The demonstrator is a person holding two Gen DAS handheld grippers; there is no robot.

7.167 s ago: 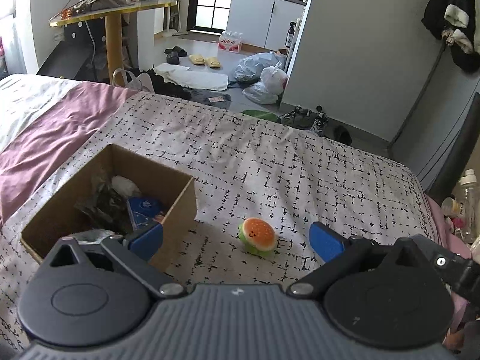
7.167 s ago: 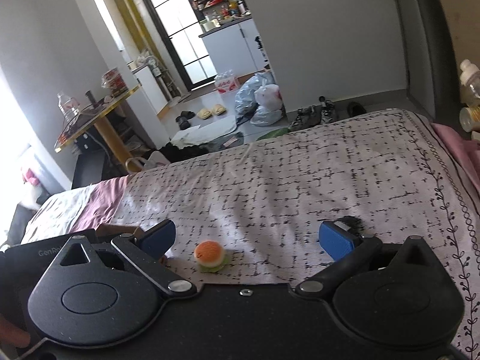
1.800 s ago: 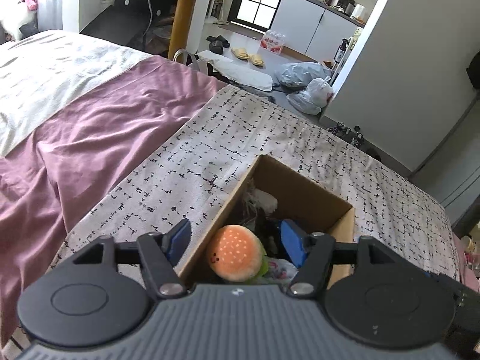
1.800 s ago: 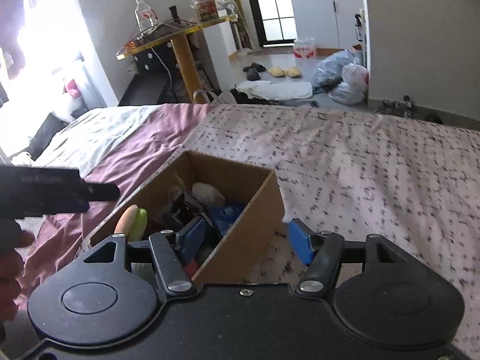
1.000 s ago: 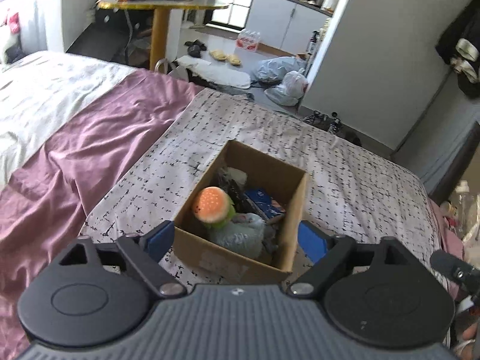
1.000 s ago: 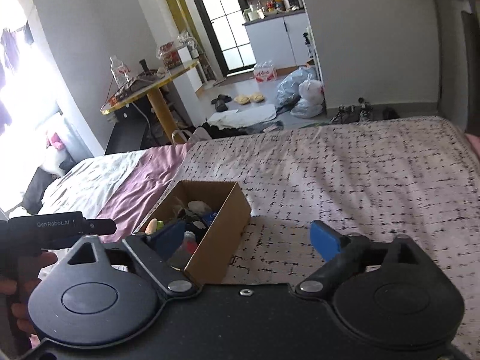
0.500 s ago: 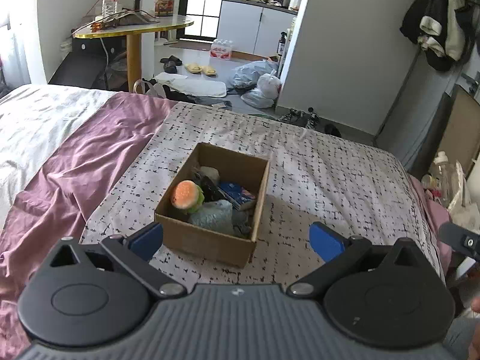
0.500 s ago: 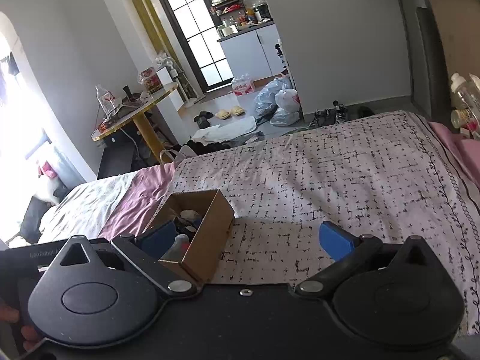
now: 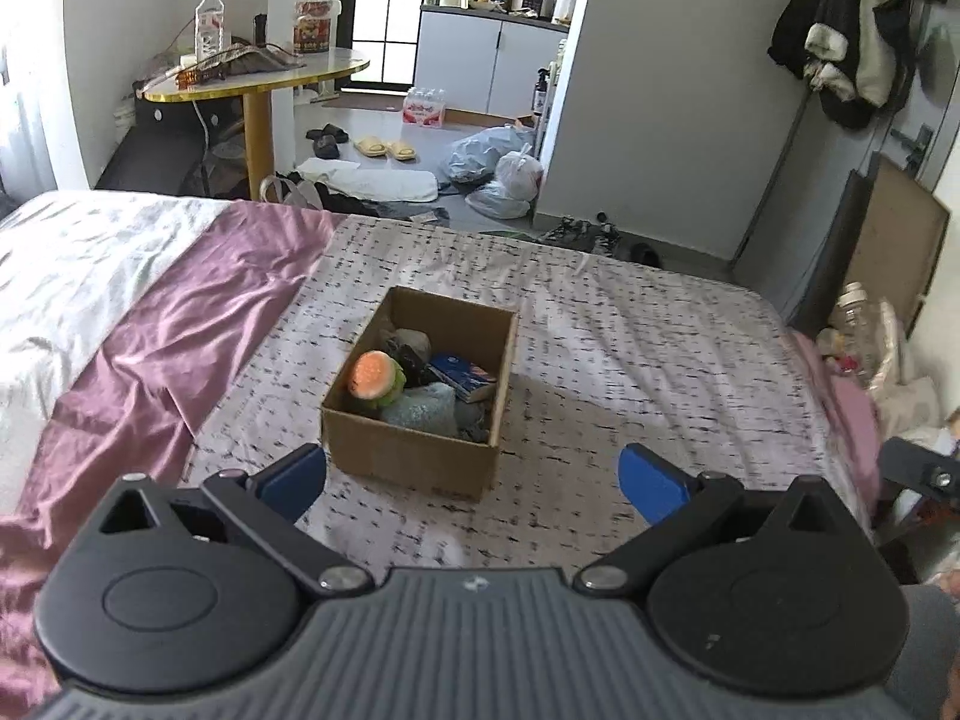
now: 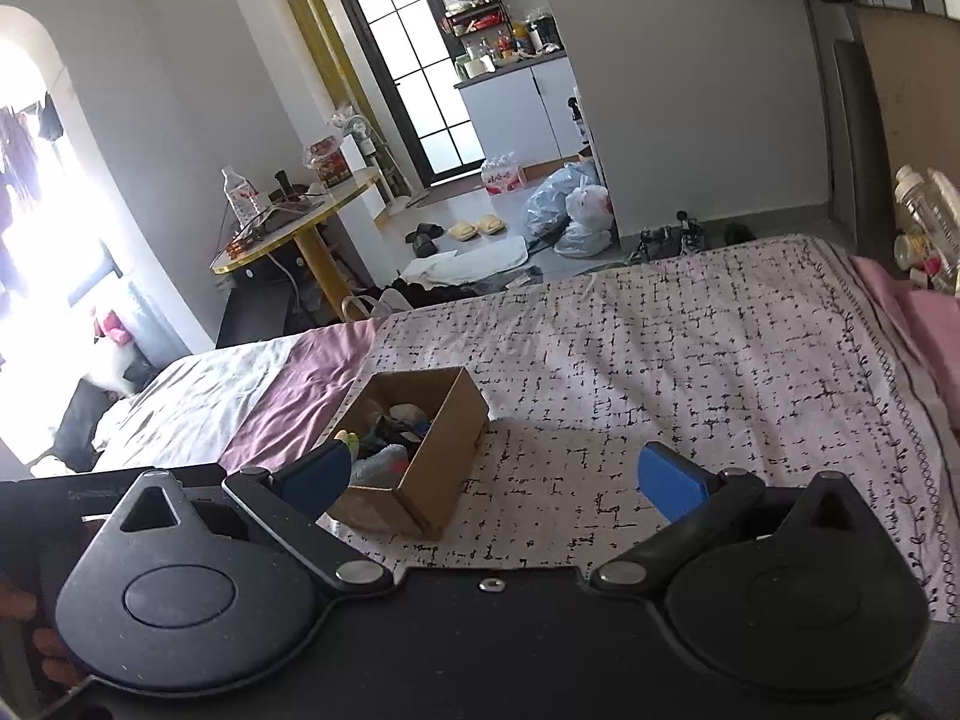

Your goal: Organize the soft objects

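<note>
An open cardboard box [image 9: 414,457] stands on the patterned bedspread [image 9: 630,360]. Inside it lie a plush burger toy [image 9: 375,375] at the left, a grey-blue soft item [image 9: 420,411], a blue packet [image 9: 465,375] and dark items. My left gripper [image 9: 474,480] is open and empty, held back above the bed in front of the box. My right gripper [image 10: 492,477] is open and empty too, with the box [image 10: 438,474] behind its left finger.
A purple sheet [image 9: 180,324] and white bedding [image 9: 72,258] cover the bed's left side. Beyond the bed are a yellow-edged table [image 9: 252,75], slippers and plastic bags [image 9: 498,162] on the floor. Bottles [image 10: 924,210] stand at the right.
My left gripper let go of the burger toy into the box and opened wide. Both grippers have since pulled back and up from the box.
</note>
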